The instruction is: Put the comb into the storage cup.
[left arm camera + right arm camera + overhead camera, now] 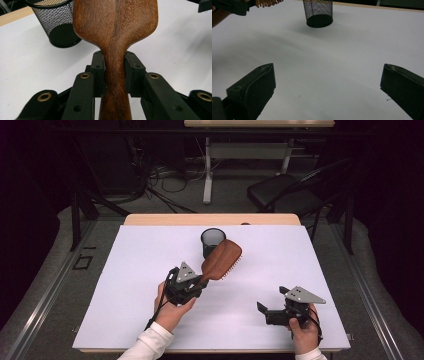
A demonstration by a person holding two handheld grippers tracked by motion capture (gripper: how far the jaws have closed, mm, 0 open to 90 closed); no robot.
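Left gripper (199,281) is clamping the wooden hairbrush (221,259) handle, head tilted beside the mesh cup (212,241); right gripper (261,308) is holding jaws wide apart, empty, over the table (125,290).

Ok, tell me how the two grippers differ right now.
The left gripper is clamped on the wooden hairbrush handle; the right gripper has nothing between its jaws. The left's jaws sit narrow, the right's spread wide. Both are black, hand-held, above the white table.

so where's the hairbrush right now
In the high view the wooden hairbrush is left of centre, its handle clamped in the left gripper, its head raised beside the black mesh cup.
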